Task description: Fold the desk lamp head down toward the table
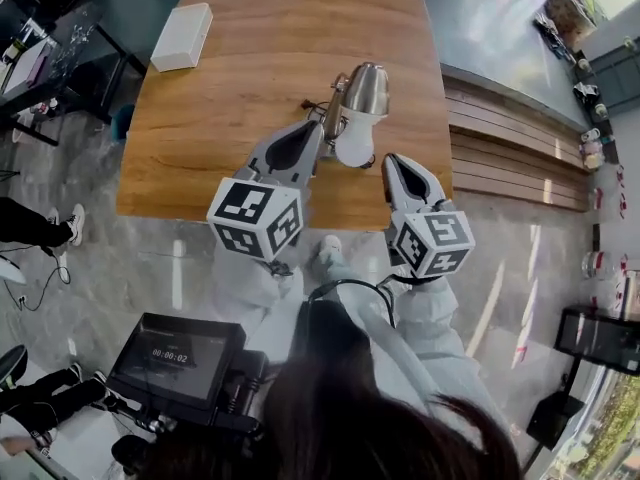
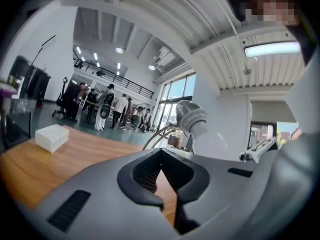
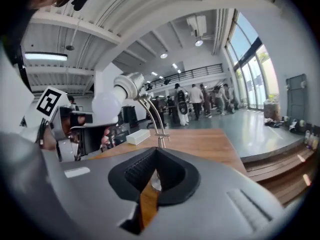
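A desk lamp stands on the wooden table (image 1: 220, 138), with a metal head (image 1: 365, 88) and a white bulb (image 1: 355, 143) tilted toward the near edge. My left gripper (image 1: 313, 136) is shut and empty, its tips just left of the bulb. My right gripper (image 1: 396, 161) is also shut and empty, just right of the bulb and below it. In the left gripper view the lamp head (image 2: 191, 118) rises above the closed jaws (image 2: 161, 155). In the right gripper view the curved lamp stem (image 3: 152, 115) and bulb (image 3: 104, 106) stand beyond the closed jaws (image 3: 156, 153).
A white box (image 1: 182, 36) lies at the table's far left corner. Wooden steps (image 1: 510, 158) run along the table's right side. A monitor rig (image 1: 180, 353) sits at the lower left. A dark cluttered table (image 1: 40, 58) stands at the left, and people (image 2: 107, 109) stand far off.
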{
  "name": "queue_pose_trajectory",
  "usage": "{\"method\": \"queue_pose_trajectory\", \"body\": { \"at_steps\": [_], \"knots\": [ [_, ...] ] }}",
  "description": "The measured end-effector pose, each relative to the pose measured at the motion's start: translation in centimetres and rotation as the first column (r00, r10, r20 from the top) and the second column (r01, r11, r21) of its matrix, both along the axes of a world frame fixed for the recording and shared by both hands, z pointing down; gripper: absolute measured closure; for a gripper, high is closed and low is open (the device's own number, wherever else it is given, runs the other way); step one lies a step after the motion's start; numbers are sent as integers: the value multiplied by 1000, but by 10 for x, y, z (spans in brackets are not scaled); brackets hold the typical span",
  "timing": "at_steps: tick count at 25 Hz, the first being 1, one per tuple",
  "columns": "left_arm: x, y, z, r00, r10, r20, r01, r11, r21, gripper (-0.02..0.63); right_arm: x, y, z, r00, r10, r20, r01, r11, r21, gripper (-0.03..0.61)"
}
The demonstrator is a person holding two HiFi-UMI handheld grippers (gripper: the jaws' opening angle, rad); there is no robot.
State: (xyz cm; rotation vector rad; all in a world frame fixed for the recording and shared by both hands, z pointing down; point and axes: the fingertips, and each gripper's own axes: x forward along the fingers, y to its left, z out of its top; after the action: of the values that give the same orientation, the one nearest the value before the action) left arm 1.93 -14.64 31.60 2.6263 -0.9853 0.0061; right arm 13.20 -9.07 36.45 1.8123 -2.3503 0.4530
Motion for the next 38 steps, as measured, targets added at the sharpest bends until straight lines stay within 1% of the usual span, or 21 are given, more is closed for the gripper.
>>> {"method": "queue_pose_trajectory", "body": {
  "at_steps": [3, 8, 11, 12, 13, 15, 16, 18, 19, 20, 22, 23, 24, 26, 27, 28, 29, 32, 34, 36, 38],
  "knots": [
    [9, -27, 6, 991, -30, -129, 16, 994, -109, 612, 13, -25, 22, 992, -126, 27, 127, 990, -65, 577],
    [9, -55, 11, 976, -50, -211, 9, 982, -190, 611, 20, -57, 56, 966, -251, 56, 256, 954, -155, 577],
    [8, -67, 7, 957, -10, -291, -57, 974, -220, 602, 10, -75, 72, 949, -300, 92, 312, 933, -177, 577],
    [9, -72, 5, 949, 9, -315, -84, 971, -223, 563, 5, -83, 75, 944, -314, 105, 328, 929, -170, 577],
    [10, -77, 3, 943, 30, -331, -111, 967, -228, 541, 0, -92, 75, 937, -330, 119, 346, 926, -155, 569],
    [14, -88, 2, 929, 83, -360, -183, 949, -255, 500, -9, -111, 71, 921, -363, 145, 380, 918, -115, 558],
    [18, -91, 2, 915, 115, -387, -235, 931, -280, 483, -12, -119, 69, 914, -378, 149, 393, 915, -94, 552],
    [27, -92, 3, 864, 164, -477, -350, 875, -333, 419, -12, -128, 66, 903, -410, 129, 419, 907, -50, 526],
    [31, -90, 3, 838, 173, -517, -393, 849, -353, 404, -12, -130, 65, 897, -429, 109, 434, 900, -34, 500],
    [33, -89, 3, 822, 178, -541, -422, 828, -368, 397, -13, -131, 65, 890, -447, 89, 450, 892, -25, 471],
    [38, -84, 4, 802, 197, -564, -474, 784, -400, 394, -15, -130, 65, 878, -476, 51, 477, 879, -18, 448],
    [41, -79, 4, 783, 210, -585, -514, 748, -420, 384, -16, -131, 66, 873, -486, 32, 487, 873, -18, 445],
    [45, -75, 4, 754, 221, -619, -565, 699, -439, 371, -17, -132, 66, 869, -495, 16, 496, 868, -19, 442],
    [52, -71, 5, 684, 210, -699, -660, 586, -470, 343, -19, -137, 68, 860, -510, -4, 510, 860, -21, 436],
    [55, -73, 7, 661, 190, -726, -690, 534, -488, 339, -19, -141, 68, 857, -515, -10, 514, 857, -21, 434],
    [58, -75, 9, 647, 170, -743, -710, 491, -505, 337, -21, -143, 69, 855, -518, -17, 518, 855, -20, 434],
    [60, -77, 12, 638, 153, -755, -723, 456, -519, 337, -22, -144, 70, 853, -522, -27, 522, 853, -21, 434],
    [68, -80, 15, 611, 127, -781, -759, 371, -534, 339, -27, -149, 73, 845, -532, -56, 532, 847, -27, 434],
    [74, -80, 14, 595, 115, -795, -780, 321, -537, 339, -27, -153, 74, 843, -534, -66, 534, 845, -24, 436],
    [79, -80, 12, 587, 109, -803, -792, 284, -540, 339, -28, -155, 74, 844, -530, -81, 530, 848, -21, 436],
    [84, -80, 9, 585, 116, -803, -797, 265, -542, 341, -29, -158, 73, 851, -517, -95, 517, 856, -19, 436]
  ]
}}
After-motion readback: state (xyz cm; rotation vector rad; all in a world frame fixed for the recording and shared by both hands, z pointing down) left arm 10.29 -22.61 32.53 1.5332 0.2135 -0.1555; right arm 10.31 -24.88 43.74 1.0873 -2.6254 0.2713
